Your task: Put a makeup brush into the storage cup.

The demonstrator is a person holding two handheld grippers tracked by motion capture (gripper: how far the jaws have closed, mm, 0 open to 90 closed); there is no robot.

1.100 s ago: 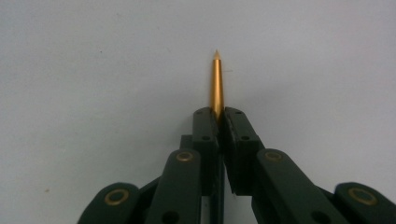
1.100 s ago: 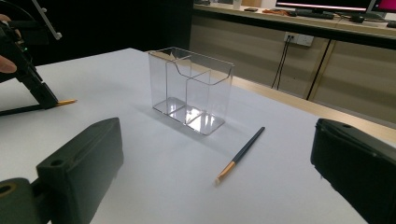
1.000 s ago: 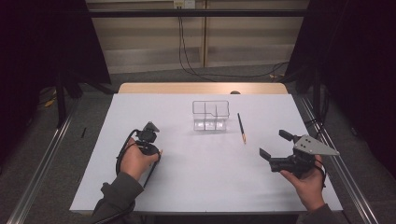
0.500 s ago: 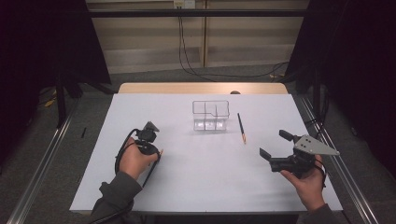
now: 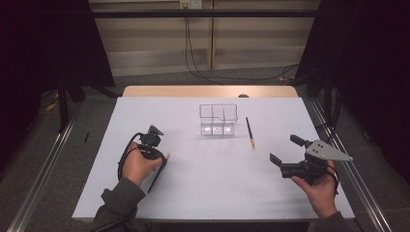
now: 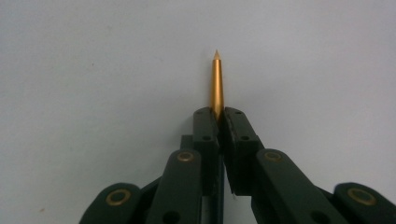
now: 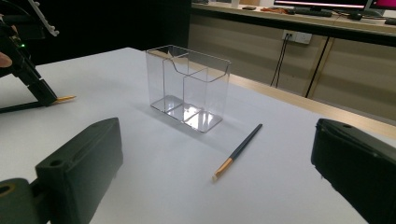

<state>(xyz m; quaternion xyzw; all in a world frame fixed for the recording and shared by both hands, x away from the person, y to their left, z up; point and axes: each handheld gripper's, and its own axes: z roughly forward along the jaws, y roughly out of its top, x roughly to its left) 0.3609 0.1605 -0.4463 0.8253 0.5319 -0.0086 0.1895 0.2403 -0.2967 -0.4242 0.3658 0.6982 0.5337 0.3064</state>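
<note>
The left hand-held gripper (image 5: 159, 159) is clamped on a pencil (image 6: 217, 84), its jaws pressed together around the shaft with the gold pointed tip sticking out straight ahead. In the high view this pencil runs diagonally, tip up and to the right near the jaws, dark shaft trailing down toward the bench (image 5: 193, 193) edge on the person's side.

The clear holder (image 5: 219, 119) stands well apart from that hand-held gripper, up and to the right of it, near the middle of the bench's far half. So the held pencil's long axis already points roughly toward the holder, but it lies nearly level and would likely need tipping upright to drop into a compartment.

The right hand-held gripper (image 5: 286, 151) has its jaws apart and empty. A 2nd pencil (image 5: 250, 132) lies flat just to the right of the holder, nearer this right hand, its long axis running front to back.
</note>
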